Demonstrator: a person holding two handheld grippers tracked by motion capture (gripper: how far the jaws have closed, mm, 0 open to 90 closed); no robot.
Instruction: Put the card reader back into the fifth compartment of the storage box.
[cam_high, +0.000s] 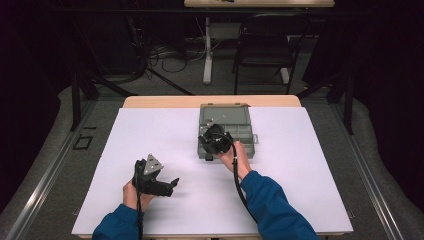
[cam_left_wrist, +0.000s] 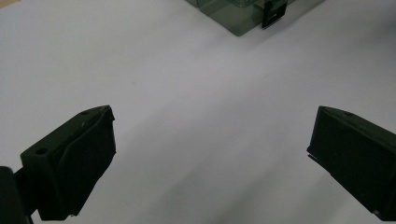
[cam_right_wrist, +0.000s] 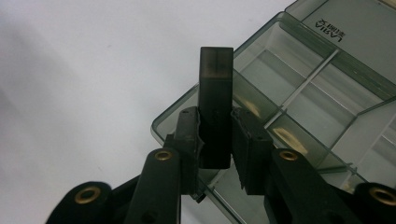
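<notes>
Closest to the lens in the right gripper view, the right gripper (cam_right_wrist: 215, 140) has its two black jaws clamped on a dark, translucent flat piece (cam_right_wrist: 215, 107) that stands upright between the pads, its top rising well above the fingertips and its lower end just under them. What the piece is I cannot tell for sure; it may be a divider or a latch tab of the box. Directly beyond and below the jaws lies the grey, see-through compartment box (cam_right_wrist: 322, 93), open, with thin walls splitting it into several cells; the held piece hangs over the box's near corner, above the rim rather than inside a cell. In the high view the right hand (cam_high: 235, 155) reaches forward from a blue sleeve, wrist bent so that the gripper tips down over the box's near left part. Off to that gripper's left and nearer the person, the left gripper (cam_high: 167, 187) rests low over the white table sheet (cam_high: 300, 165), held level and pointing toward the right hand, its jaws wide apart with nothing between them. The box corner with its black latch (cam_left_wrist: 273, 11) sits well ahead of it.
</notes>
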